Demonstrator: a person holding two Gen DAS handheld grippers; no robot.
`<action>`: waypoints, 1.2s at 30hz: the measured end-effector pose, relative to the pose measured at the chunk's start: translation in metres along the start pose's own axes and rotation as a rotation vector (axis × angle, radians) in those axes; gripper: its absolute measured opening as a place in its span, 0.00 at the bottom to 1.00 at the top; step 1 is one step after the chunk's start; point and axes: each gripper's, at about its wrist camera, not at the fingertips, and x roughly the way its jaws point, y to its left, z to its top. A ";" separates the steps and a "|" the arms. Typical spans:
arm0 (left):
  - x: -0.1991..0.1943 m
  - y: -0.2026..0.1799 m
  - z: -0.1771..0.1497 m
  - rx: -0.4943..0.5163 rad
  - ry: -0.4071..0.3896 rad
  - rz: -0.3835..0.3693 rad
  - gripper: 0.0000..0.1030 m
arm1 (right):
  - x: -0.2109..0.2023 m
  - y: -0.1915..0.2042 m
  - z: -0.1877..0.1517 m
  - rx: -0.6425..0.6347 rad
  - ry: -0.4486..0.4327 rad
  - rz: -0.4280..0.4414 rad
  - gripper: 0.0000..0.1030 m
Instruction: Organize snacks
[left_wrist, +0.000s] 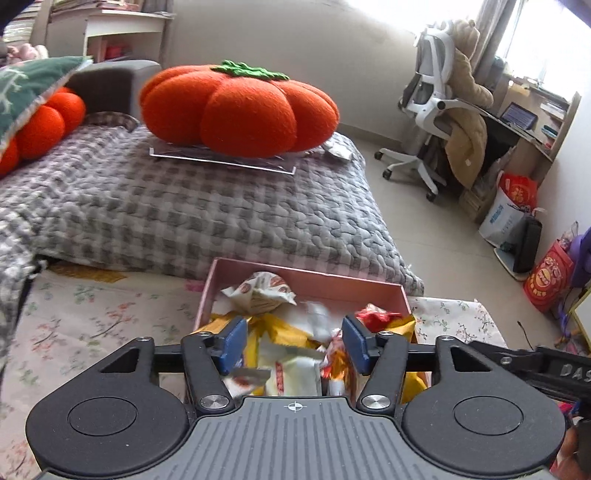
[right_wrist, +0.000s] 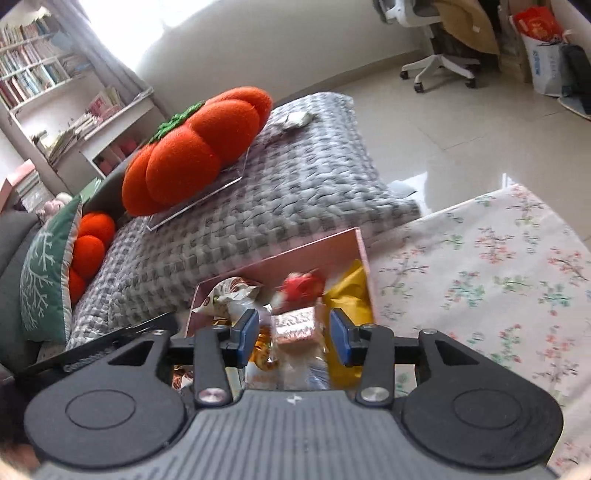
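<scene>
Left tongs (left_wrist: 293, 343): jaws apart, nothing gripped, positioned above the open pink cardboard box (left_wrist: 306, 275). Right tongs (right_wrist: 293, 336): jaws apart, nothing gripped, above the same box. The box stands on the floral-print cloth (right_wrist: 480, 266), at the cloth edge nearest the grey checked blanket (left_wrist: 192, 210). Inside the box lie mixed wrapped snacks (left_wrist: 291, 365): white, yellow and red packets, loosely piled.
</scene>
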 end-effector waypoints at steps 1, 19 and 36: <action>-0.006 0.001 -0.002 -0.014 0.004 0.004 0.58 | -0.006 -0.005 0.000 0.015 -0.002 0.003 0.42; -0.102 -0.019 -0.074 0.035 0.070 0.149 0.80 | -0.065 0.030 -0.054 -0.124 0.173 -0.039 0.59; -0.127 -0.012 -0.079 0.009 0.029 0.176 0.94 | -0.083 0.053 -0.083 -0.304 0.134 -0.135 0.89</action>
